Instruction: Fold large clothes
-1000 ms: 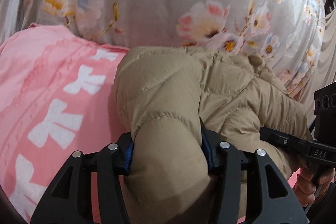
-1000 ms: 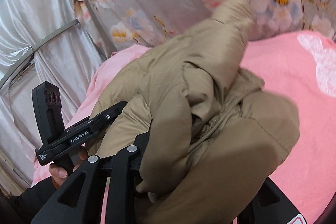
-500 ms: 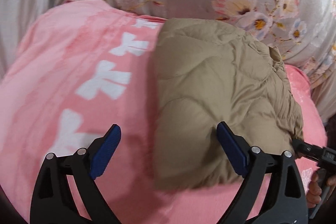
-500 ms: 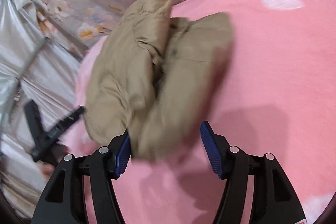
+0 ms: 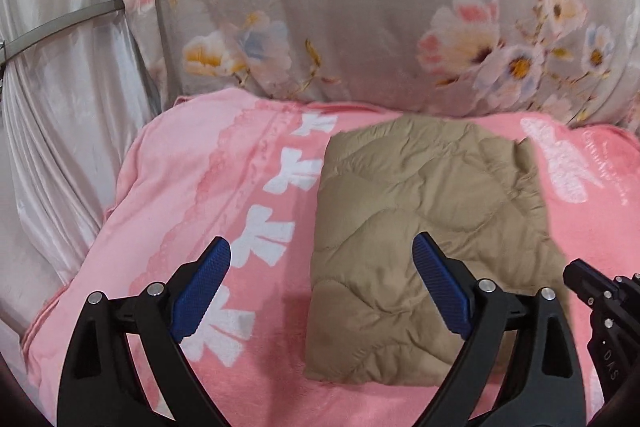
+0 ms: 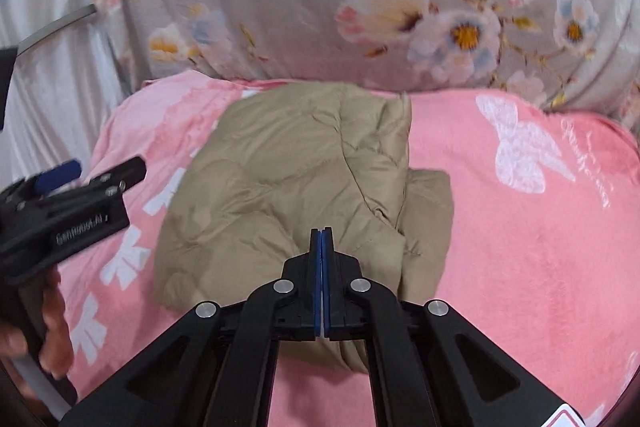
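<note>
I see the folded tan jacket (image 5: 424, 227) lying on the pink blanket (image 5: 224, 187), long axis running away from me, just ahead of my empty pinched-together right claw (image 6: 322, 283), my wide-apart left claw (image 5: 320, 291) straddling its left edge.

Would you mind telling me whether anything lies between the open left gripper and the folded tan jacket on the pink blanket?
Nothing visible does. The left gripper is open just over the near left part of the tan jacket, which lies folded on the pink blanket. The right gripper, shut and empty, is off to the jacket's other side.
</note>
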`<state>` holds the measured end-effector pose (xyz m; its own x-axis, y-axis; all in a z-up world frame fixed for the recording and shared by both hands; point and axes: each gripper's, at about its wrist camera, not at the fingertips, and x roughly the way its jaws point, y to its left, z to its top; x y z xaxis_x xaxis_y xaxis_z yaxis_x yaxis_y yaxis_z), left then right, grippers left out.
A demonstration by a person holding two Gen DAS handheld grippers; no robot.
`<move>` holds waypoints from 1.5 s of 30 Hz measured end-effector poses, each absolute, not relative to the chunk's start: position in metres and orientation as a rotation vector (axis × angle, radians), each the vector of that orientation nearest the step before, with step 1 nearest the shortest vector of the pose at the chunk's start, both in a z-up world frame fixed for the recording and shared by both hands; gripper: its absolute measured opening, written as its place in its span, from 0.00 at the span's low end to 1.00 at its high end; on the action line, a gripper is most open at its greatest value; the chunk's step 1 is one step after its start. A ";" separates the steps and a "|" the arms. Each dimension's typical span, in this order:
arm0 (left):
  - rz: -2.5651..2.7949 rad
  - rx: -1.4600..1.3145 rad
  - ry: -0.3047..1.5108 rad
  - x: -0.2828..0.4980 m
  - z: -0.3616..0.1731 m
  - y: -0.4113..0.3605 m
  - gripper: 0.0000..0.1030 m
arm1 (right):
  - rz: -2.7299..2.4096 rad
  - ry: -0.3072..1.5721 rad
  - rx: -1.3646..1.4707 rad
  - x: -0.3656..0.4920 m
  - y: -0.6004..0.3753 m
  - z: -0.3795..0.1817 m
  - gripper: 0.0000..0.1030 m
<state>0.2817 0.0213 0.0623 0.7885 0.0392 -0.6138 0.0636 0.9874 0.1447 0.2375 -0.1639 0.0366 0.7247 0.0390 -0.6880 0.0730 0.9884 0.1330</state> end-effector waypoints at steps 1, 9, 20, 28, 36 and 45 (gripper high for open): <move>0.004 0.162 0.683 0.288 0.052 0.019 0.87 | -0.026 0.777 0.167 0.244 -0.165 0.031 0.00; 0.000 0.153 0.799 0.313 -0.018 0.014 0.89 | -0.011 0.867 0.244 0.268 -0.179 -0.025 0.00; -0.017 0.068 0.753 0.311 -0.050 0.019 0.96 | -0.018 0.855 0.248 0.269 -0.175 -0.062 0.00; -0.015 0.073 0.715 0.309 -0.061 0.017 0.96 | -0.043 0.816 0.219 0.269 -0.169 -0.070 0.00; -0.010 0.079 0.688 0.307 -0.067 0.016 0.96 | -0.073 0.780 0.184 0.267 -0.164 -0.074 0.00; -0.018 0.063 0.678 0.306 -0.069 0.017 0.96 | -0.080 0.758 0.184 0.264 -0.162 -0.076 0.00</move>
